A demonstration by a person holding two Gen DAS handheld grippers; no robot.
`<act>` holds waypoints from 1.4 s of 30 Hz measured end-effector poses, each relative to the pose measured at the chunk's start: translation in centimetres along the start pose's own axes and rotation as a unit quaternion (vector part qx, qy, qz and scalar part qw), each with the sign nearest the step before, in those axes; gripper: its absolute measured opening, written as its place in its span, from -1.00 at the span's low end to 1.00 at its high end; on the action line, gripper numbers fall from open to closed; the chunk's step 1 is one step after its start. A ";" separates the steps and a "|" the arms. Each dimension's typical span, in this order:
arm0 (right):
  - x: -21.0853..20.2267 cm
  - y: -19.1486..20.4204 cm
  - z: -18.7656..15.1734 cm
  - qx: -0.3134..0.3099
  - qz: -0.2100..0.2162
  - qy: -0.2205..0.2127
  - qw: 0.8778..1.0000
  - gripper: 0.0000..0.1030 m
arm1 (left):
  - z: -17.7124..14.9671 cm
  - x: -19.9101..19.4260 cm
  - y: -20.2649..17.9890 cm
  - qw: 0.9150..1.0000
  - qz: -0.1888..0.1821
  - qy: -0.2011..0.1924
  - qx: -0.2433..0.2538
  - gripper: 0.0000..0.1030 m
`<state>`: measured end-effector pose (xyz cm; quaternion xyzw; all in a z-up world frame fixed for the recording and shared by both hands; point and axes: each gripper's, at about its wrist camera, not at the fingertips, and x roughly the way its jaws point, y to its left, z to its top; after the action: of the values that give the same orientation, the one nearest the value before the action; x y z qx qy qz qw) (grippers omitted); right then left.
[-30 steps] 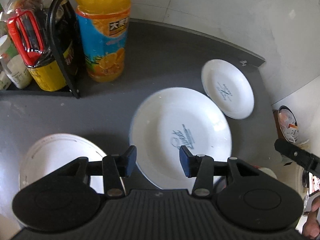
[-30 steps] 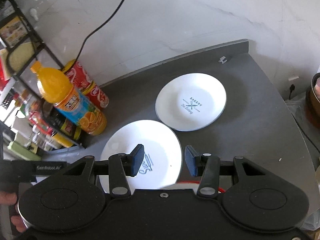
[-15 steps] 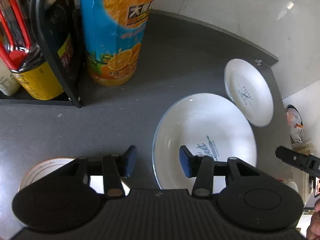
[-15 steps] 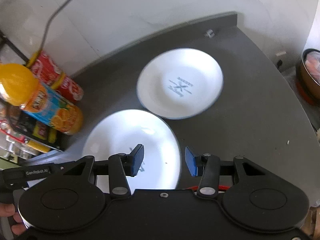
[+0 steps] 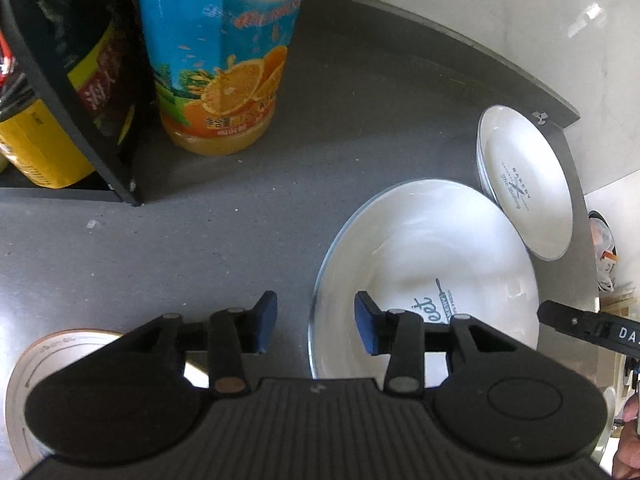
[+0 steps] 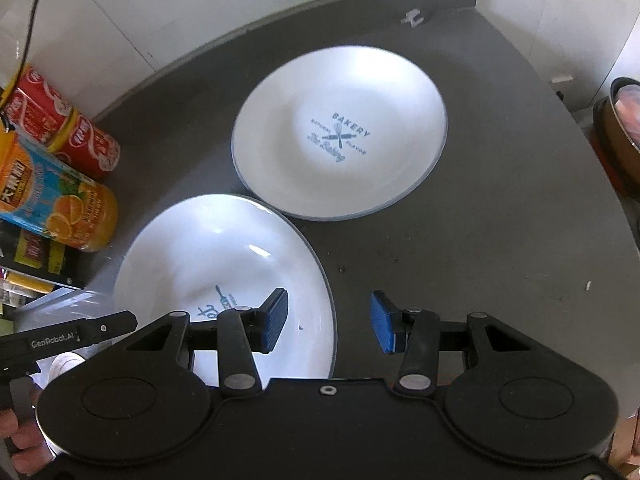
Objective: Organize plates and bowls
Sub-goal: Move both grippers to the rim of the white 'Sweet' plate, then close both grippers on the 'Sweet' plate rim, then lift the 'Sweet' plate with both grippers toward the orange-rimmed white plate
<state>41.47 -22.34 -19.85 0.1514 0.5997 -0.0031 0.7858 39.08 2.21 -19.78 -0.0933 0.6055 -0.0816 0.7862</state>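
Observation:
Two white plates lie on the dark grey counter (image 5: 280, 208). The larger plate (image 5: 432, 256) (image 6: 216, 264), with blue script lettering, is the nearer one. A smaller plate (image 5: 524, 184) (image 6: 340, 132) marked "BAKERY" touches its far rim. My left gripper (image 5: 316, 322) is open, straddling the large plate's left rim with nothing held. My right gripper (image 6: 328, 322) is open too, straddling that plate's right rim. A white bowl (image 5: 56, 364) sits at the lower left of the left wrist view, partly hidden by the gripper body.
An orange juice bottle (image 5: 224, 60) (image 6: 52, 204) and a black rack (image 5: 76, 92) of bottles stand at the back left. Two red cans (image 6: 60, 132) lie by the wall. A pot (image 6: 620, 136) sits beyond the counter's right edge.
Both grippers have moved forward and lower toward the large plate. The left one shifted left, so the plate's rim now lies between its fingers. Both stay open.

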 end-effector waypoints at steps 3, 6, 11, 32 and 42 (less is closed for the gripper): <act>0.9 -0.3 0.2 0.001 0.005 0.013 1.000 -0.13 | -0.1 0.6 0.0 1.000 0.003 0.004 -0.007 -0.25; 1.7 -0.4 0.4 0.000 0.004 0.023 1.000 -0.25 | -0.1 1.1 0.2 1.000 -0.001 0.011 -0.022 -0.50; 2.6 -0.6 0.4 0.000 0.006 0.036 0.999 -0.32 | -0.1 1.4 0.2 0.999 -0.006 0.009 -0.036 -0.65; 4.4 0.7 2.3 -0.053 0.026 0.068 0.996 -0.60 | -0.2 1.4 0.1 0.999 0.001 0.008 -0.052 -0.65; 2.5 0.2 0.6 -0.078 0.046 0.033 0.995 -0.69 | 0.1 0.1 0.9 0.998 -0.001 0.011 -0.062 -0.67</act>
<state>42.81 -21.88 -21.99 0.1170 0.6157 0.0854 0.7746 39.17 3.01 -20.06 -0.1416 0.6182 -0.0461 0.7718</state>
